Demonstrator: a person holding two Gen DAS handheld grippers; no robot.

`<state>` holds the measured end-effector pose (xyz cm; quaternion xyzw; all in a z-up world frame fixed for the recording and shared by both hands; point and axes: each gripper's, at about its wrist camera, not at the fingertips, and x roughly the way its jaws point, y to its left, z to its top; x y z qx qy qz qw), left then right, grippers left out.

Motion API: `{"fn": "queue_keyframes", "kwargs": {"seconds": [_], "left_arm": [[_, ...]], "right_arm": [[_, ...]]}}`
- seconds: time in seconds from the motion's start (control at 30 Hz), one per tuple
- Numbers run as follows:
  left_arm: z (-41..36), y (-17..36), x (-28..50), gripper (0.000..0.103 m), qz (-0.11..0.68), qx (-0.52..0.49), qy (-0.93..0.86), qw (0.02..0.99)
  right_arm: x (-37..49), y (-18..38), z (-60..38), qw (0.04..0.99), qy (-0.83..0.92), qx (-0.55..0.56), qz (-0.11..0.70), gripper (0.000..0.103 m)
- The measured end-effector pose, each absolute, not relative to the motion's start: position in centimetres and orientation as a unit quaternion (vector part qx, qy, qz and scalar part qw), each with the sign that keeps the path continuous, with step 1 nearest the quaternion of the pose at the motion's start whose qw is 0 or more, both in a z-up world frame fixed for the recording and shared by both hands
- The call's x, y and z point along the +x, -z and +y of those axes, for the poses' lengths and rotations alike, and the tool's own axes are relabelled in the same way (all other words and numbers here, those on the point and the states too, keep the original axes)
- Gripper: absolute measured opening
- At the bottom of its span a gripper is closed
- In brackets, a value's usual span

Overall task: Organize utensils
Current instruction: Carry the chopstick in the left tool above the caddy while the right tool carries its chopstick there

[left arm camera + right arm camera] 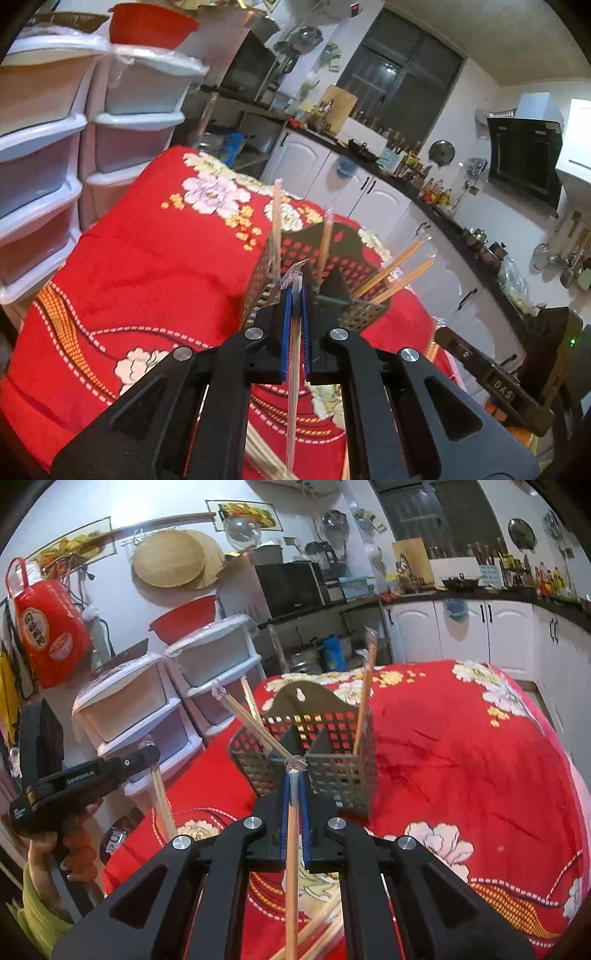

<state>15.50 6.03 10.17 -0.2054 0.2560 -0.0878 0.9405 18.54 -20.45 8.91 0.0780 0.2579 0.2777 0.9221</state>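
You're mid-transfer: each hand has a wrapped chopstick pair off the table and the caddy is the target. The left gripper [295, 291] has its blue pads pressed together on a chopstick pair in a clear sleeve [293, 369], the crimped sleeve end poking out just past the tips. The right gripper [294, 775] is the same story, pinching its own wrapped chopstick [291, 867] close to the top end, the rest hanging down under the claw. The perforated holder [317, 760] stands upright on the red floral cloth [461, 757], straight ahead of both claws and below them. It's divided into compartments and already has several pairs in it: two leaning out to one side [399, 266], others standing more upright [276, 221]. More loose chopsticks [321, 934] lie on the cloth beneath the right claw, so the job is, I'd judge, part done. Next move: carry the lower end of each stick over the rim of a compartment, tip it near upright, lower it in, only then release (one hand at a time is safer, since the two claws are near each other). Watch the leaning sticks already in there; a swinging tail could knock them or catch on the divider. The slick sleeve could slide in the grip.
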Motion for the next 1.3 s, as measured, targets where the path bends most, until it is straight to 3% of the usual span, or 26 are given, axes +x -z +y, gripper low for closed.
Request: {"fn": "queue_keyframes", "kwargs": {"seconds": [1.3], "left_arm": [[4.4,-17.7,20.8,0.001,0.201,-0.155,0.099,0.962]], "right_arm": [[23.7,-17.9,-17.2,0.949,-0.27,0.06,0.153,0.006]]}}
